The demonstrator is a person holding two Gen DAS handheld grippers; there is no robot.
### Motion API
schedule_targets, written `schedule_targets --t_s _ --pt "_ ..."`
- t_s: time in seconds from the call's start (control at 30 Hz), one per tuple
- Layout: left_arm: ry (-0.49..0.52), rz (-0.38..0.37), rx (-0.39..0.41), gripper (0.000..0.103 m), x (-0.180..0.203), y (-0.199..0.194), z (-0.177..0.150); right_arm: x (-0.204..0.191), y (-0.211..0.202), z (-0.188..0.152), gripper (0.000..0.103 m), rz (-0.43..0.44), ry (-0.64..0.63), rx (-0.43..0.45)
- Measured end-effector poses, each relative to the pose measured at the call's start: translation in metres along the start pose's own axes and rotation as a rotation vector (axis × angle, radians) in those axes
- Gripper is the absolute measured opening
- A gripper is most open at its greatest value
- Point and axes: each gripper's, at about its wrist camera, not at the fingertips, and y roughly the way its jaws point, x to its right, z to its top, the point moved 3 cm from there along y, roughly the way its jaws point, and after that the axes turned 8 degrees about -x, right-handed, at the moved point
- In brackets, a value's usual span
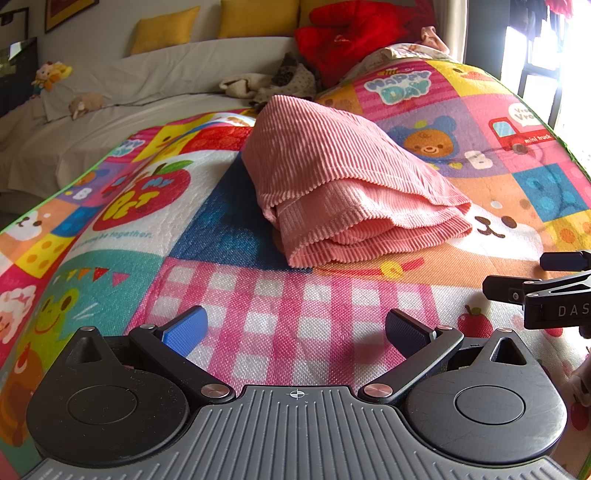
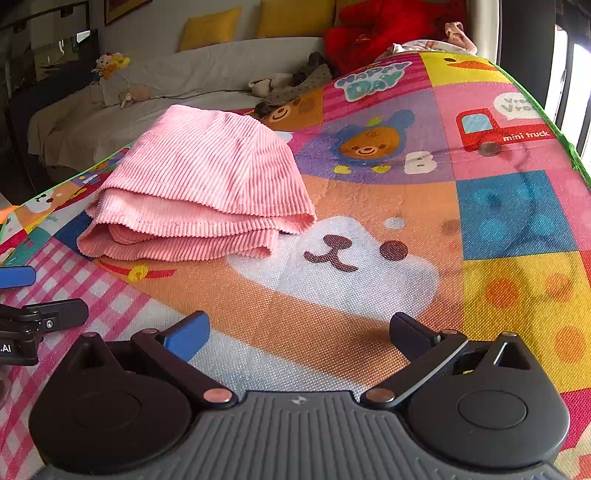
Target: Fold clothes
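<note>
A pink ribbed garment (image 1: 343,184) lies folded in several layers on a colourful cartoon play mat (image 1: 280,314). It also shows in the right wrist view (image 2: 207,184), left of centre. My left gripper (image 1: 295,330) is open and empty, low over the pink checked patch, short of the garment. My right gripper (image 2: 299,334) is open and empty over the orange and white bear patch, to the right of the garment. The right gripper's fingers (image 1: 561,260) show at the right edge of the left wrist view, and the left gripper's fingers (image 2: 16,277) at the left edge of the right wrist view.
Beyond the mat stands a sofa with a beige cover (image 1: 110,110), yellow cushions (image 1: 166,29), a red plush (image 1: 351,33) and small soft toys (image 1: 51,75). A heap of other clothes (image 1: 273,83) lies at the mat's far edge. A bright window (image 1: 554,74) is at the right.
</note>
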Motion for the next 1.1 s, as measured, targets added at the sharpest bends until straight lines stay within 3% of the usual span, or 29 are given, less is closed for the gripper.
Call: schedule_targets --t_s 1.1 --pt "0.013 0.012 -0.005 0.103 0.0016 0.001 -0.0003 -0.0018 -0.0003 0.0003 0.103 -0.003 -0.001 -0.002"
